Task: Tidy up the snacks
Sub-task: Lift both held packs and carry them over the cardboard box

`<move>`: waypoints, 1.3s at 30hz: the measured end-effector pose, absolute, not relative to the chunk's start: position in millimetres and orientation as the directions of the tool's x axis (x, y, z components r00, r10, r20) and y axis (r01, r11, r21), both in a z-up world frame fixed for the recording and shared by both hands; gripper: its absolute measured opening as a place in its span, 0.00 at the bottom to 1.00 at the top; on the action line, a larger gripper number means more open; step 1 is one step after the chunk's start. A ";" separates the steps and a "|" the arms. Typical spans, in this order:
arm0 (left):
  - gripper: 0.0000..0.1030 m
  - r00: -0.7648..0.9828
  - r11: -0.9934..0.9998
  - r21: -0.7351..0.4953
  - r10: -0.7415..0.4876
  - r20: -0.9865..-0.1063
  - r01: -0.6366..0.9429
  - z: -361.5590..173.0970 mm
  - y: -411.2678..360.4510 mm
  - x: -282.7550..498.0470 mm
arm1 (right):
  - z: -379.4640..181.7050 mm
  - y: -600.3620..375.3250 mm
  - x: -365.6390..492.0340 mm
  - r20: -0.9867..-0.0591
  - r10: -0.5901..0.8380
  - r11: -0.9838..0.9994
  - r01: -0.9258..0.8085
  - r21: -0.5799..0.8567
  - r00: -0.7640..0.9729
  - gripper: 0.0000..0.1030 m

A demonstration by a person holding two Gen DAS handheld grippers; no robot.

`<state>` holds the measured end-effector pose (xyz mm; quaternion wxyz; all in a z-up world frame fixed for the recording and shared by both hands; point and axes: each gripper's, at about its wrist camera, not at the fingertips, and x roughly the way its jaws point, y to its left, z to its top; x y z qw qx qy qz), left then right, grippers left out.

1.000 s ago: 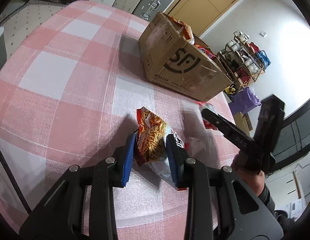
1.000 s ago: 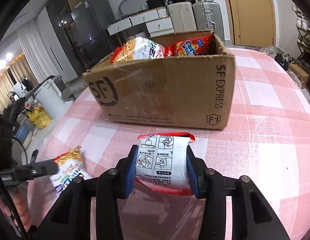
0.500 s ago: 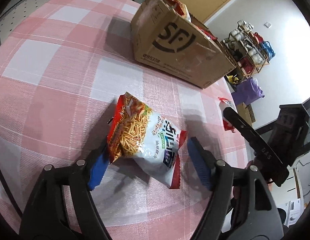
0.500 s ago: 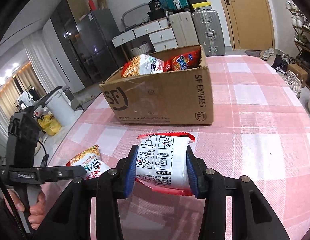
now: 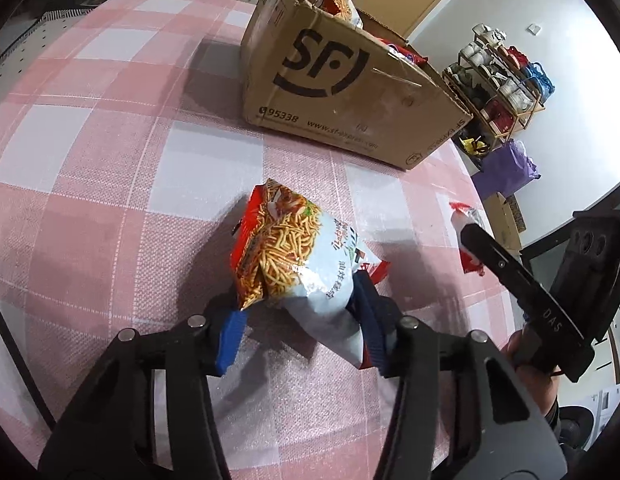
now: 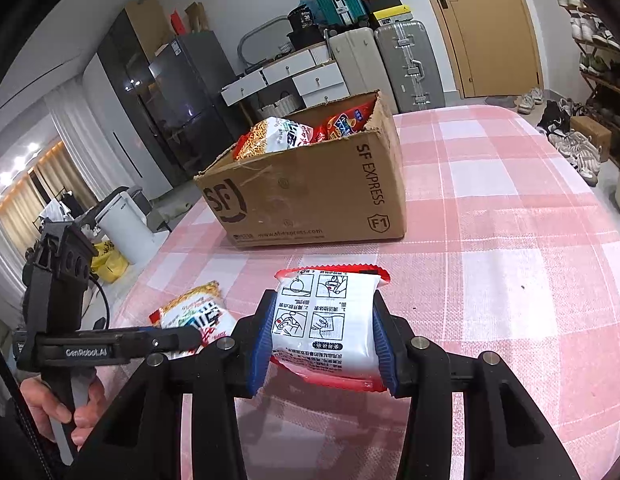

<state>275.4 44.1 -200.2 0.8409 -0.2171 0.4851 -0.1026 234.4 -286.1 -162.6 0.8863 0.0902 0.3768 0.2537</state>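
Left gripper (image 5: 300, 326) jaws are closing around the noodle-snack bag (image 5: 298, 264), whose lower end sits between the blue pads on the pink checked tablecloth (image 5: 110, 160). Right gripper (image 6: 322, 346) is clamped tight on the white-backed packet (image 6: 328, 324), just beside that bag. Beyond both stands the cardboard box (image 6: 310, 196), already holding snack bags

My left gripper (image 5: 298, 328) closing around noodle snack bag (image 5: 294, 260) on checked tablecloth (image 5: 110, 152); cardboard box (image 5: 342, 88) beyond, right gripper (image 5: 470, 236) alongside.
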 end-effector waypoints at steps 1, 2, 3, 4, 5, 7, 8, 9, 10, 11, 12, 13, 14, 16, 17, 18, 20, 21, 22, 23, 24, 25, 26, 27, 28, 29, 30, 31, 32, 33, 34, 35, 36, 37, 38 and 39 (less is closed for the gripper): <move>0.45 0.511 0.886 -0.462 -0.381 -0.771 -0.038 -199.9 44.4 274.9 | -163.0 -286.8 233.8 -0.622 0.519 0.854 -0.381 0.354 0.587 0.43; 0.45 0.514 0.885 -0.465 -0.382 -0.768 -0.037 -199.6 46.0 274.1 | -162.8 -287.3 233.5 -0.622 0.519 0.854 -0.381 0.354 0.586 0.43; 0.45 0.516 0.882 -0.470 -0.388 -0.764 -0.034 -199.1 46.9 274.3 | -162.8 -287.7 233.1 -0.622 0.519 0.854 -0.381 0.354 0.586 0.43; 0.45 0.519 0.881 -0.472 -0.388 -0.761 -0.034 -197.0 47.4 274.0 | -162.7 -288.0 233.0 -0.621 0.519 0.854 -0.380 0.355 0.587 0.43; 0.45 0.524 0.882 -0.471 -0.384 -0.760 -0.036 -195.1 49.1 273.5 | -162.4 -288.5 232.4 -0.620 0.519 0.854 -0.379 0.356 0.588 0.43; 0.45 0.536 0.880 -0.473 -0.384 -0.752 -0.033 -188.8 52.6 271.2 | -161.3 -289.1 231.4 -0.619 0.518 0.855 -0.377 0.357 0.590 0.43; 0.45 0.545 0.881 -0.472 -0.381 -0.747 -0.031 -185.2 54.4 269.2 | -160.2 -289.3 231.0 -0.617 0.518 0.855 -0.377 0.357 0.592 0.43; 0.45 0.554 0.882 -0.471 -0.379 -0.742 -0.028 -180.6 56.3 267.8 | -158.7 -289.2 230.1 -0.616 0.519 0.855 -0.378 0.356 0.593 0.43; 0.45 0.566 0.882 -0.470 -0.375 -0.735 -0.026 -175.2 58.8 265.4 | -156.3 -289.0 229.0 -0.612 0.520 0.854 -0.382 0.353 0.596 0.43; 0.45 0.575 0.882 -0.470 -0.372 -0.729 -0.026 -170.6 61.3 263.5 | -154.0 -288.5 228.0 -0.609 0.520 0.854 -0.385 0.351 0.598 0.43; 0.45 0.581 0.883 -0.469 -0.370 -0.725 -0.023 -165.5 63.3 262.5 | -151.7 -288.1 227.1 -0.606 0.521 0.853 -0.388 0.349 0.600 0.43; 0.45 0.590 0.884 -0.467 -0.366 -0.720 -0.021 -159.9 65.4 261.4 | -148.3 -287.5 225.9 -0.602 0.523 0.852 -0.393 0.346 0.603 0.43; 0.45 0.597 0.886 -0.464 -0.362 -0.716 -0.019 -154.4 67.6 260.6 | -144.7 -286.8 224.8 -0.598 0.525 0.851 -0.398 0.344 0.605 0.43; 0.45 0.610 0.892 -0.451 -0.349 -0.711 -0.015 -142.8 71.1 259.3 | -136.6 -285.7 222.7 -0.589 0.528 0.848 -0.408 0.337 0.612 0.43; 0.45 0.615 0.895 -0.447 -0.345 -0.708 -0.012 -137.3 73.3 259.3 | -131.4 -285.2 221.7 -0.584 0.529 0.848 -0.414 0.332 0.615 0.43; 0.45 0.620 0.898 -0.441 -0.341 -0.706 -0.008 -131.4 74.4 259.8 | -126.9 -284.9 221.0 -0.579 0.532 0.846 -0.418 0.330 0.618 0.43; 0.45 0.634 0.904 -0.427 -0.332 -0.699 0.003 -118.5 76.4 261.8 | -115.2 -283.8 219.7 -0.566 0.538 0.842 -0.431 0.324 0.625 0.43; 0.45 0.642 0.907 -0.421 -0.329 -0.693 0.010 -112.3 77.7 262.6 | -108.6 -282.5 219.6 -0.561 0.540 0.840 -0.440 0.316 0.628 0.43; 0.45 0.648 0.909 -0.416 -0.326 -0.688 0.016 -106.4 79.2 262.1 | -103.2 -281.3 219.8 -0.558 0.541 0.839 -0.447 0.310 0.629 0.43; 0.45 0.654 0.913 -0.407 -0.322 -0.684 0.023 -100.1 80.0 263.4 | -96.5 -279.8 220.0 -0.552 0.546 0.836 -0.457 0.305 0.630 0.43; 0.45 0.660 0.915 -0.403 -0.319 -0.680 0.027 -95.3 80.9 263.4 | -89.8 -278.2 220.1 -0.545 0.553 0.831 -0.467 0.303 0.630 0.43; 0.45 0.666 0.916 -0.399 -0.318 -0.675 0.032 -89.5 82.0 267.0 | -85.3 -277.4 220.6 -0.540 0.558 0.827 -0.474 0.303 0.630 0.43; 0.45 0.669 0.918 -0.396 -0.317 -0.672 0.037 -84.2 83.3 269.6 | -79.8 -276.3 222.1 -0.535 0.563 0.824 -0.481 0.301 0.630 0.43; 0.45 0.673 0.919 -0.393 -0.316 -0.669 0.040 -79.0 84.7 271.3 | -73.4 -274.9 223.5 -0.530 0.567 0.821 -0.489 0.296 0.631 0.43; 0.45 0.677 0.920 -0.390 -0.315 -0.665 0.045 -73.3 85.9 274.1 | -68.8 -273.9 225.3 -0.526 0.570 0.818 -0.495 0.292 0.631 0.43; 0.45 0.680 0.922 -0.384 -0.312 -0.663 0.050 -68.1 86.4 277.7 | -63.8 -272.7 227.4 -0.524 0.573 0.815 -0.501 0.289 0.630 0.43; 0.45 0.682 0.923 -0.381 -0.311 -0.661 0.052 -63.6 85.8 281.0 | -58.4 -271.4 230.4 -0.523 0.575 0.813 -0.507 0.285 0.629 0.43; 0.45 0.684 0.923 -0.380 -0.312 -0.659 0.056 -58.7 86.3 284.9 | -53.7 -269.7 232.5 -0.523 0.577 0.812 -0.512 0.281 0.627 0.43; 0.45 0.685 0.924 -0.377 -0.312 -0.658 0.059 -54.4 86.1 289.5 | -49.3 -268.6 235.0 -0.523 0.577 0.811 -0.516 0.276 0.627 0.43; 0.45 0.685 0.925 -0.375 -0.313 -0.658 0.063 -51.2 85.6 294.0 | -44.2 -267.6 238.4 -0.522 0.574 0.812 -0.519 0.266 0.631 0.43; 0.45 0.683 0.925 -0.375 -0.316 -0.658 0.065 -49.4 84.2 298.9 | -40.7 -267.2 240.9 -0.521 0.572 0.813 -0.521 0.260 0.633 0.43; 0.45 0.682 0.923 -0.378 -0.320 -0.658 0.068 -47.2 83.9 303.5 | -36.6 -266.7 244.9 -0.520 0.572 0.813 -0.523 0.256 0.634 0.43; 0.45 0.681 0.922 -0.381 -0.324 -0.657 0.071 -45.4 83.6 308.8 | -33.3 -266.2 249.7 -0.521 0.571 0.813 -0.523 0.256 0.634 0.43; 0.45 0.680 0.920 -0.384 -0.328 -0.656 0.073 -43.4 83.5 314.3 | -30.7 -265.7 253.8 -0.522 0.571 0.814 -0.522 0.256 0.634 0.43; 0.45 0.678 0.919 -0.388 -0.332 -0.656 0.076 -41.4 82.5 320.3 | -27.7 -265.0 259.2 -0.523 0.571 0.813 -0.522 0.256 0.632 0.43; 0.45 0.677 0.918 -0.389 -0.336 -0.655 0.079 -39.3 82.1 326.1 | -24.4 -264.1 264.3 -0.524 0.571 0.813 -0.523 0.256 0.632 0.43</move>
